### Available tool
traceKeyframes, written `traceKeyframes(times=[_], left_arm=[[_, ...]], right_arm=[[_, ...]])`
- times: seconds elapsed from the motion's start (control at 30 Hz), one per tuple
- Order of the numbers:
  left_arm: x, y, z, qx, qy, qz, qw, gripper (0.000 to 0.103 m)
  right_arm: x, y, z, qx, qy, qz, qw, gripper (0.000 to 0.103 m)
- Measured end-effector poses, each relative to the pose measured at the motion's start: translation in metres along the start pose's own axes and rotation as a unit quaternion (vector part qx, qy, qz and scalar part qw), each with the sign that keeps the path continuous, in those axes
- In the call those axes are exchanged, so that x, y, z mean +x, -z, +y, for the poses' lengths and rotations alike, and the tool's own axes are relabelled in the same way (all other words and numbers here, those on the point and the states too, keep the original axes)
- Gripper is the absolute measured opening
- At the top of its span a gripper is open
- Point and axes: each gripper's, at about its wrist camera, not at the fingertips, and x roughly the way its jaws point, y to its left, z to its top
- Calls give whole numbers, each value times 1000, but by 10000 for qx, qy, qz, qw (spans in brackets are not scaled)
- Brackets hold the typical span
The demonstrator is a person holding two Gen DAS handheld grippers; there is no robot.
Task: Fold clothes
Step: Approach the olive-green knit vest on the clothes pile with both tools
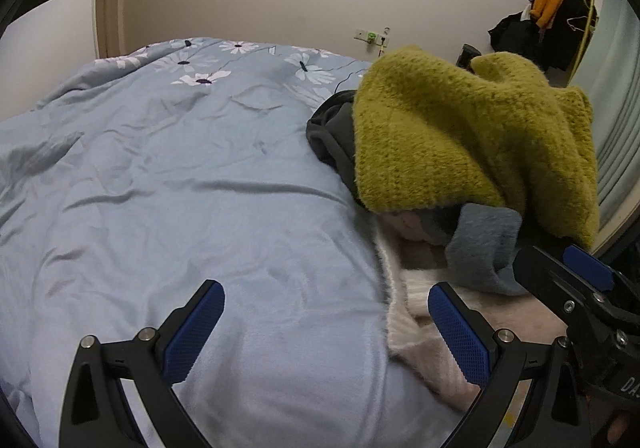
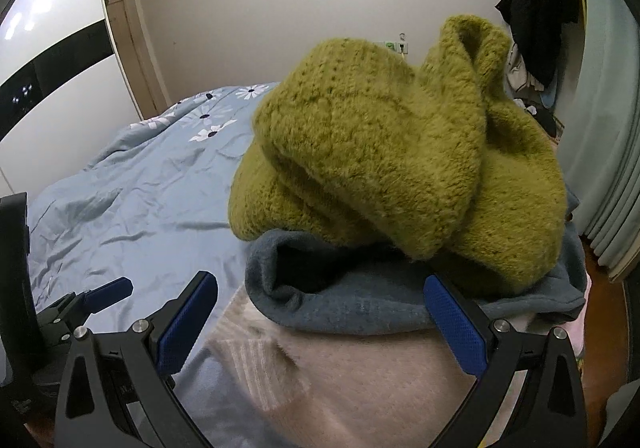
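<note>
Showing a heap of knitwear at the near right side of a bed, on a blue floral duvet. Uppermost lies a bulky olive-green sweater, crumpled and doubled over itself; beneath it a grey-blue garment shows a rolled open edge, and beneath that a pale pink knit spreads flat toward the cameras. A dark garment protrudes at the far side of the heap.

Handling, as judged: all are soft, limp and fuzzy, so they should sag and stretch when lifted and cling to one another; the green sweater looks thick, probably the heaviest. A hem or shoulder seam would give a firmer hold than the loose middle, though no such edge of the green sweater is plainly exposed.

Pose: the left gripper hovers low over the duvet beside the pink knit's edge, jaws spread wide, holding nothing. The right gripper is above the pink knit, pointing at the heap, likewise wide and empty.
</note>
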Motion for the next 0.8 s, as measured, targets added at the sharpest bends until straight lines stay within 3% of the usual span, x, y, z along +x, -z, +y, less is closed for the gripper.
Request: traceKeyframes(times=[0.3, 0.8], left_arm=[[12, -1, 6, -121, 11, 166, 9998, 103], [18, 0, 10, -206, 140, 192, 9995, 103]], right_arm=[[14, -12, 0, 54, -124, 510, 9986, 103], [12, -8, 11, -18, -135, 481, 9988, 103]])
